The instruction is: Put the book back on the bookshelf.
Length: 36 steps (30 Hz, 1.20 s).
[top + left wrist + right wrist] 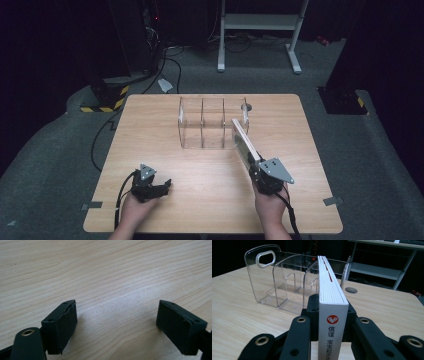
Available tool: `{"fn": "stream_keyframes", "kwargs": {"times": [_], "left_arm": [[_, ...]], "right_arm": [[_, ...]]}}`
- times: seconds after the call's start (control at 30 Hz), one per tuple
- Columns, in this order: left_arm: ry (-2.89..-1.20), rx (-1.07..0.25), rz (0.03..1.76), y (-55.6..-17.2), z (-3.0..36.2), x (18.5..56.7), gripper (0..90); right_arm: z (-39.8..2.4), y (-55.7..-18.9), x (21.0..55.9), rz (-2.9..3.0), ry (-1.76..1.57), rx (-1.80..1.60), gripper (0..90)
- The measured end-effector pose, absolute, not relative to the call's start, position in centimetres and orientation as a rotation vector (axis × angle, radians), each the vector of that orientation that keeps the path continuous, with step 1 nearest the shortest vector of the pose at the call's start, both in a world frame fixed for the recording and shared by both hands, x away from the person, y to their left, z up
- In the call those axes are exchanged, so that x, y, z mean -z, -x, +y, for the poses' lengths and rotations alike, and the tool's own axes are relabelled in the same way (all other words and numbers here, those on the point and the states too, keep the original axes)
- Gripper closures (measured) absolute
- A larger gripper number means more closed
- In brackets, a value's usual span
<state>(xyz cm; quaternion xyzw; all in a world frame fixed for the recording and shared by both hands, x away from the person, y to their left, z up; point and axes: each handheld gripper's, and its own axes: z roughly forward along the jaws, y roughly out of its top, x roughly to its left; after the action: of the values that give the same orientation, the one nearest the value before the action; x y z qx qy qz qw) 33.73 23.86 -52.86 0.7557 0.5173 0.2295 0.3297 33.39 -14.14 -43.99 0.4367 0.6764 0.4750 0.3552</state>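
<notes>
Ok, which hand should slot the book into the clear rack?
Right. The right gripper is shut on the book, already next to the rack. The left gripper rests open, farther back.

A light wooden table [165,200] with rounded corners stands on grey carpet. Near its far edge stands a clear plastic file rack [202,125] with upright dividers forming three compartments. Just beyond the rack's right end, a small round hole [246,106] is cut into the tabletop. Patches of grey tape [93,205] mark the front corners.
</notes>
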Motion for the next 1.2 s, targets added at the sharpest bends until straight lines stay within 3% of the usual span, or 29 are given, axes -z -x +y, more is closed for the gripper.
{"fn": "stream_keyframes", "kwargs": {"times": [0.7,1.2], "left_arm": [[-1.977,-0.600,1.350,-33.7,23.8,52.9,17.5],[-1.982,-0.602,1.343,-33.7,23.9,52.8,17.8]], "right_arm": [[-11.0,-39.9,44.2,1.688,-1.181,-1.174,75.4],[-9.7,-42.3,44.9,1.675,-1.214,-1.141,75.4]]}}
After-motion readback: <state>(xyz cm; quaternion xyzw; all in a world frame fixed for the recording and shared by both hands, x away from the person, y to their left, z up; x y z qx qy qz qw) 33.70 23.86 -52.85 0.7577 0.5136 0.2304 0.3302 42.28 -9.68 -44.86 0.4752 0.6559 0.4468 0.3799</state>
